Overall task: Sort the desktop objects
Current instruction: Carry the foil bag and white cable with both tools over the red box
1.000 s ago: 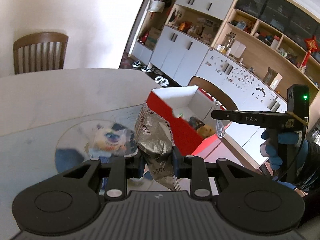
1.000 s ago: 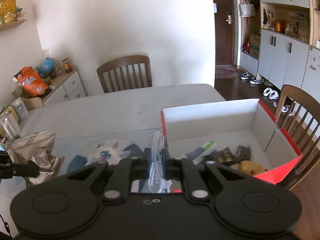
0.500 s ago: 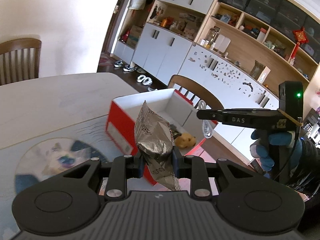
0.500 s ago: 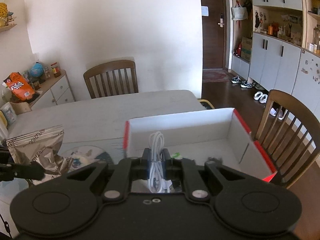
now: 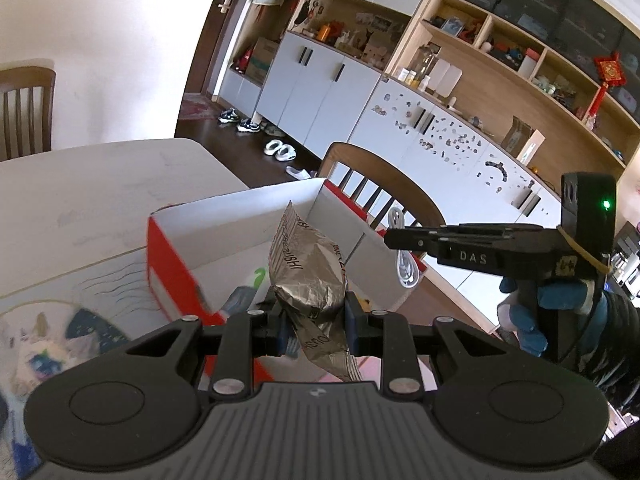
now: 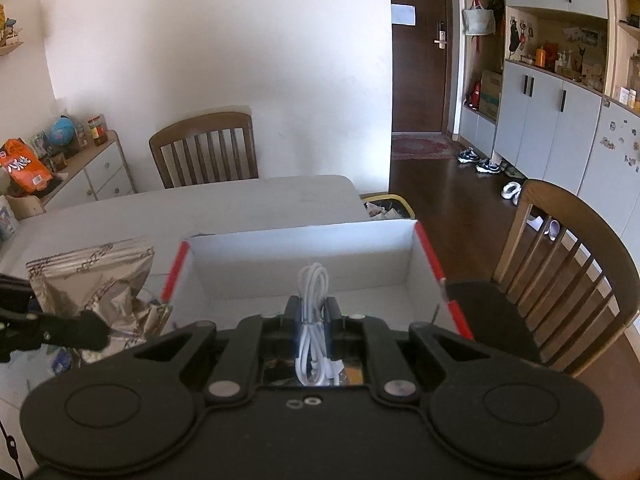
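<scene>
At the far left of the left wrist view the pale surface (image 5: 92, 184) carries a round printed mat (image 5: 48, 344) with a cartoon picture, blurred here. Next comes the red-sided box (image 5: 168, 264) with white inner walls, standing on the surface near its edge. The left claw (image 5: 312, 316) is clenched on a crumpled silver snack bag (image 5: 308, 276), which stands up between the fingers in front of the open box, its top edge reaching over the box's inside as seen from this camera. To the right of that, the right claw (image 5: 394, 236) reaches in sideways over the box's far corner, gripped by a hand in a blue glove (image 5: 536, 312), with a coiled white cable (image 5: 404, 264) pinched in it and hanging down. In the right wrist view the same silver bag shows at the left, held just outside the box's red left rim, and the white cable stands upright in the clenched right claw at the middle, above the box's white interior. A wooden chair (image 6: 560, 276) stands just beyond the box on the right.
</scene>
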### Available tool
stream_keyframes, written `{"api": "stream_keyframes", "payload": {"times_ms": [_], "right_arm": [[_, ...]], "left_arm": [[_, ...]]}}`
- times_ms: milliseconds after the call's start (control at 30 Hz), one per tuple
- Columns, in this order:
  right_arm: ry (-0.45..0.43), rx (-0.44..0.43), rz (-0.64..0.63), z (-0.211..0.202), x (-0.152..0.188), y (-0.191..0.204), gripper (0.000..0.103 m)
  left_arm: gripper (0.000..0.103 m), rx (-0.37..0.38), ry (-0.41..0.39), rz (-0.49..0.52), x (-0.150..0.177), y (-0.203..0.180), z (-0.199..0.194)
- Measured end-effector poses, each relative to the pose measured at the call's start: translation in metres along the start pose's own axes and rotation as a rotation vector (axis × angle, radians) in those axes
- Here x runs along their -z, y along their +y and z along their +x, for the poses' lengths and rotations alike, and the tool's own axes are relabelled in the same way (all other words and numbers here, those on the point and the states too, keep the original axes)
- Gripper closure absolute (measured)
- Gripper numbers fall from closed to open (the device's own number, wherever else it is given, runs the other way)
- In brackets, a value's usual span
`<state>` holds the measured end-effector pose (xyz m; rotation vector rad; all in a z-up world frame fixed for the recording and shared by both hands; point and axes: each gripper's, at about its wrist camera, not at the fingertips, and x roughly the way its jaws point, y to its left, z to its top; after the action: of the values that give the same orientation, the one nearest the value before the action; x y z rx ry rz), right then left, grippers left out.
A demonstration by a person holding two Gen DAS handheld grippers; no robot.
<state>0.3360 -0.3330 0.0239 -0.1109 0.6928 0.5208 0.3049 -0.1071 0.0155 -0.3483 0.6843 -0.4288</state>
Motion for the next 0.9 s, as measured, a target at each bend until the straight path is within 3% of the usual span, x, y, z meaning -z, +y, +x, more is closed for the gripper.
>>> {"api": "stream_keyframes", "payload": {"times_ms": [533, 900], "right_arm": [[0.079, -0.011, -0.044, 0.049, -0.008, -0.028, 0.093], [0.158, -0.018, -0.04, 0.091, -0.015, -0.037, 0.093]], "left_arm": [[0.078, 0.015, 0.111, -0.065, -0.015, -0.002, 0.081], [0.078, 0.014, 0.196, -0.077, -0.017, 0.001, 0.116]]}}
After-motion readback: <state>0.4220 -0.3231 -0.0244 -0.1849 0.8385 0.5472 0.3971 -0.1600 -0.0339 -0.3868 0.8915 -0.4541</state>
